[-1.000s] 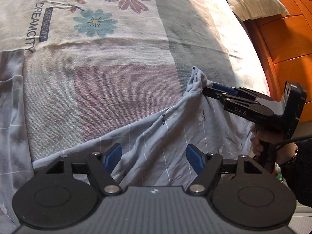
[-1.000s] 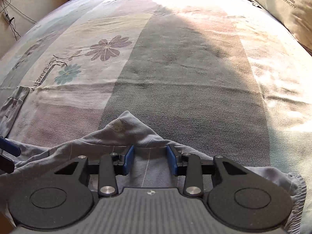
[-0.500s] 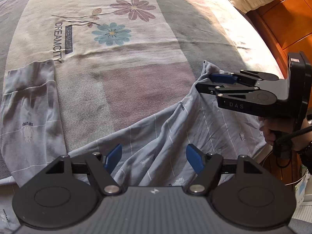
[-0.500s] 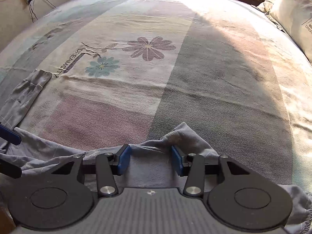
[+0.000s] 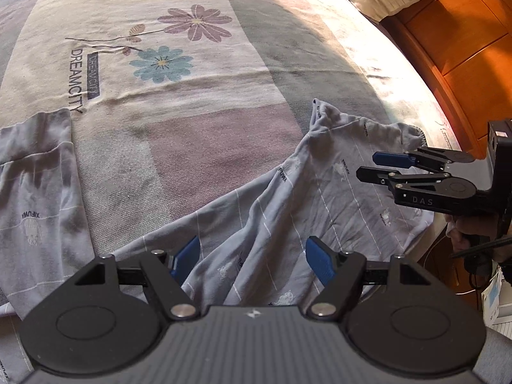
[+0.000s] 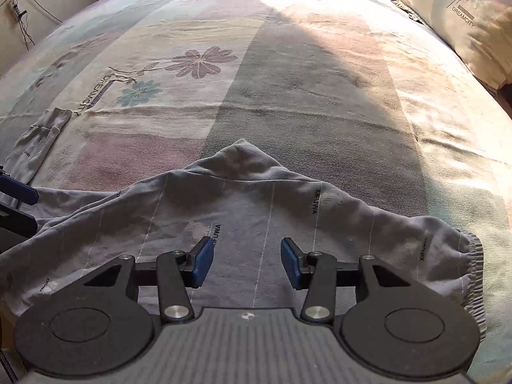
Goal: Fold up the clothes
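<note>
A grey garment (image 5: 320, 192) with thin white lines and "XIFUWA" prints lies crumpled along the near edge of the bed. One fold rises to a peak (image 6: 243, 150), and the elastic hem (image 6: 470, 256) is at the right. One long part (image 5: 35, 192) lies flat at the left. My left gripper (image 5: 252, 259) hovers open over the cloth, and its pads do not press on it. My right gripper (image 6: 246, 262) is open above the garment with nothing pinched. From the left wrist it (image 5: 368, 164) shows at the right, clear of the peak.
The bed cover (image 6: 320, 96) is striped, with printed flowers (image 5: 179, 48) and "DREAMCITY" lettering. A pillow (image 6: 464, 22) lies at the far right by an orange wooden headboard (image 5: 464, 48). A hand (image 5: 470, 227) holds the right gripper's handle. Cables (image 6: 19, 16) hang on the far left wall.
The right gripper let go of the garment's raised fold, widened its jaws and drew back toward the bed edge. The fold now rests on the bed. The left gripper stayed open.
</note>
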Tool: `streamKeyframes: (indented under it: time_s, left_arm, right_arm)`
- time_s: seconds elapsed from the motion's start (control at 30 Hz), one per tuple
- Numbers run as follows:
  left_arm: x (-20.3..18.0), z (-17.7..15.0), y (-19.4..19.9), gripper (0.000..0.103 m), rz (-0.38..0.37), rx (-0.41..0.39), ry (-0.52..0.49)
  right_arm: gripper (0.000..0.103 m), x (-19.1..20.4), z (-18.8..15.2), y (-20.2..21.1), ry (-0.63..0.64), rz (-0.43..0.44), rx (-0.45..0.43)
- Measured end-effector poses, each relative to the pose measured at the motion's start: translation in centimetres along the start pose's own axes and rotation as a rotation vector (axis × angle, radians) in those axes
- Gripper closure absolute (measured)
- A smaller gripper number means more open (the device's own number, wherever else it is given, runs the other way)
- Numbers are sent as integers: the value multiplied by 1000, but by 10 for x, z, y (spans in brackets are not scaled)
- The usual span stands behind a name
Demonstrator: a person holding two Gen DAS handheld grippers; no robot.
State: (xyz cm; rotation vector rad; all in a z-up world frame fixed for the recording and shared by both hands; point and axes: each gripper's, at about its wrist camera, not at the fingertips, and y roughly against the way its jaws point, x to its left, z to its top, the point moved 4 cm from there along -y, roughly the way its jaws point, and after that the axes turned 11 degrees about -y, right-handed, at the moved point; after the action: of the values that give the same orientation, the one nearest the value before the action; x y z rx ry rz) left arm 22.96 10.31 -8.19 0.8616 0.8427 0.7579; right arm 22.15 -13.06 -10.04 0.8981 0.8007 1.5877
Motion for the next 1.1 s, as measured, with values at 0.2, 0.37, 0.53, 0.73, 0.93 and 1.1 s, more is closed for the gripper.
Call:
streamKeyframes:
  time_s: [0.2, 0.37, 0.53, 0.73, 0.93, 1.1]
  left_arm:
    - [-10, -9, 19, 30, 52, -6, -7]
    - [-36, -9, 9, 27, -45, -28, -6]
    - [-47, -22, -26, 28, -87, -13, -1]
    - [-41, -33, -35, 26, -87, -49, -21]
    - [-51, -42, -34, 20, -46, -118, -84]
    - [-95, -56, -18, 20, 108, -273, -201]
  right_arm:
    - [51, 15, -13, -2, 212, 82, 18]
    - [42, 5, -24, -6, 260, 121, 40]
    - [28, 6, -31, -8, 250, 146, -16]
    - [19, 8, -39, -9, 316, 159, -55]
    - [16, 4, -38, 1, 320, 153, -74]
    - [10, -13, -71, 50, 269, 73, -269]
